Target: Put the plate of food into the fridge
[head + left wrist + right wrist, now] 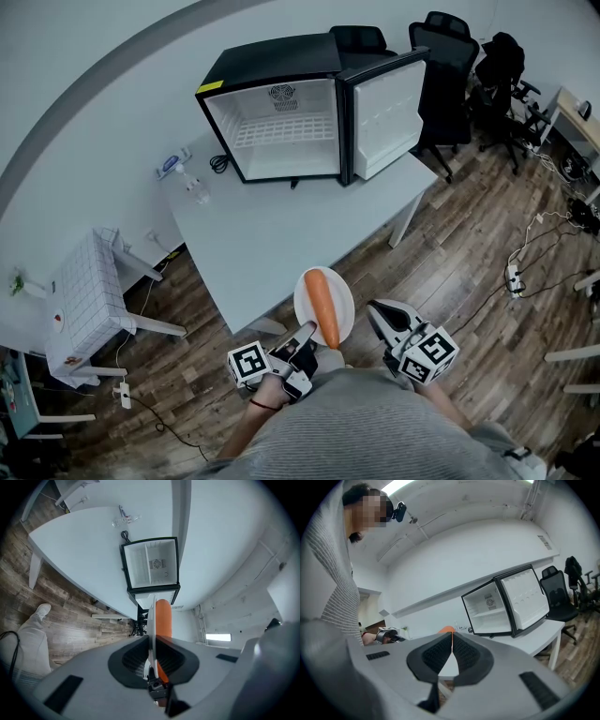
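Item: white plate (pixel 305 302) bearing one carrot (pixel 323 306) that lies lengthwise across it

Location: in the air at the near end of the white table (pixel 272 234), close in front of the person's body and well apart from the fridge

Holder: left gripper (pixel 307 334), jaws pinching the near rim; in the left gripper view the plate (pixel 150 616) runs edge-on between the pads, with the carrot (pixel 163 618) against one face

Second tool: right gripper (pixel 374 310), jaws pressed together with nothing seen between them, tips just beside the plate's right rim; whether they touch it cannot be told. In the right gripper view the carrot (pixel 446 630) peeks above the closed right gripper (pixel 451 641)

Destination: black mini fridge (pixel 281 112) at the far end of the table, its door (pixel 389 112) swung fully open to the right. White interior with one wire shelf, no contents visible

Also present: clear bottle (pixel 193 187) and coiled cable (pixel 218 163) left of the fridge, office chairs (pixel 442 56) beyond the table

Task status, as judged: door open and plate lifted count as done. Left to do: carry the plate the length of the table, slide it level onto a shelf or the floor of the cabinet, release, and probably shut the door. Roughly the first part complete
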The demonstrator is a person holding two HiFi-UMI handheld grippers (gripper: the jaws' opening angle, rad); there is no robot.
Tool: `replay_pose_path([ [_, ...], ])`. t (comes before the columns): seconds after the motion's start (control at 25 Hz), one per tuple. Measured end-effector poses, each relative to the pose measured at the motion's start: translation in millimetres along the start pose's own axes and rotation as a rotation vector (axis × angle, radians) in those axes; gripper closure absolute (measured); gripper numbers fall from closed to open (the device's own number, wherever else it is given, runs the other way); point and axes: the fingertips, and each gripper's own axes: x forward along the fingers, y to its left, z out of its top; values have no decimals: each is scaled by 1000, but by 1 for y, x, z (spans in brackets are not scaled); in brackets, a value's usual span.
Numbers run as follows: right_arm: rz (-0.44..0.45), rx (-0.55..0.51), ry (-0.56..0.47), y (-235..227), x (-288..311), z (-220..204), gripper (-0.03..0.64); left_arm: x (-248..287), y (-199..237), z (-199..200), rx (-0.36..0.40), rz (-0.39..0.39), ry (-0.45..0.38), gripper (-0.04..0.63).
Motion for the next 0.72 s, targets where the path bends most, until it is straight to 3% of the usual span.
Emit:
replay_pose_path([
  [0.6,3,-5,22,-58,117,31,603,70,-12,128,9,-19,-19,552],
  [0.72,8,-11,27,-68,143,37,603,80,-12,158,44,-5,-20,552],
])
